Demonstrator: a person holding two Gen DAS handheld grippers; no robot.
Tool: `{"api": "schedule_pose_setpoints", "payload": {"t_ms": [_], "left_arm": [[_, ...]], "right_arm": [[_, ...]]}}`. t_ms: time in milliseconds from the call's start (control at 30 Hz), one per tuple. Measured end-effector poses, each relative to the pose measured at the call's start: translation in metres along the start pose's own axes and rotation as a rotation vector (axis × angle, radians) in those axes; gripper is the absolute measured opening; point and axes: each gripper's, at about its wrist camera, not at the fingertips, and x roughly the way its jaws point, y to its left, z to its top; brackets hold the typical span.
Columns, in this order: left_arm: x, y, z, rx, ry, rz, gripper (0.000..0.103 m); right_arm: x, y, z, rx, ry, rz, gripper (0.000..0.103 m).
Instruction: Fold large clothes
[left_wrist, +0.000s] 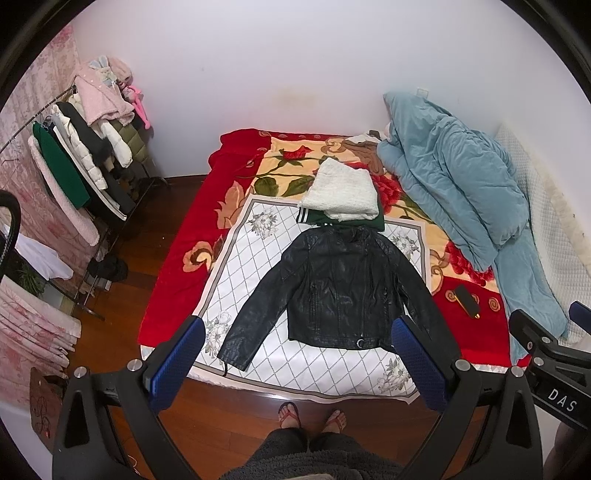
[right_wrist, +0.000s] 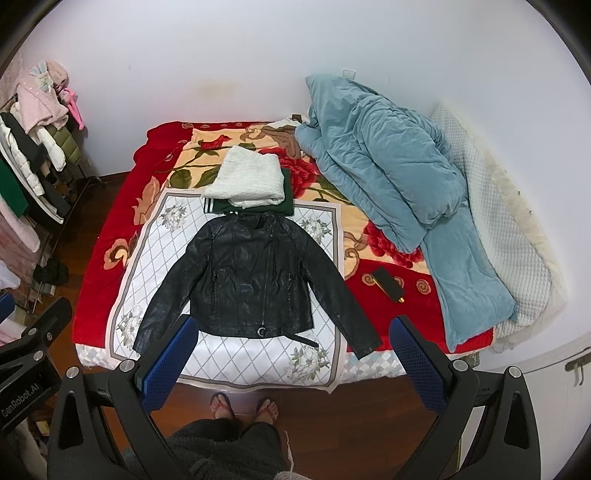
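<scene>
A black leather jacket (left_wrist: 340, 291) lies flat, front up, sleeves spread, on a white diamond-patterned cloth (left_wrist: 258, 258) on the bed; it also shows in the right wrist view (right_wrist: 251, 280). Behind its collar sits a folded white knit garment (left_wrist: 341, 195) on a folded green one (left_wrist: 369, 223). My left gripper (left_wrist: 295, 358) is open and empty, held high above the bed's near edge. My right gripper (right_wrist: 291, 358) is open and empty at the same height. Neither touches the jacket.
A bunched blue quilt (left_wrist: 458, 184) fills the bed's right side. A small black case (left_wrist: 467, 301) lies on the red floral blanket (left_wrist: 177, 258). A loaded clothes rack (left_wrist: 81, 155) stands left. The person's feet (left_wrist: 314, 419) stand on the wooden floor.
</scene>
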Motion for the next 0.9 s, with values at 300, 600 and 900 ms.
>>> {"api": "schedule_pose_setpoints", "payload": {"t_ms": [300,600,900], "left_arm": [[-0.0011,-0.0011,-0.0008,-0.001,0.001,-0.004,0.103],[-0.0014,-0.0036,-0.0009,-0.002,0.0,-0.005,0.103],[-0.0013,-0.0041,-0.0028,-0.002,-0.001,-0.005,0.103]], "right_arm": [[0.0002,0.0005,-0.0011,0.0,-0.002,0.0,0.103],[0.0005,0.0017,-0.0019,0.0,-0.003,-0.002,0.103],[-0.0011,0.0024,-0.0023,0.002,-0.001,-0.001,0.103]]}}
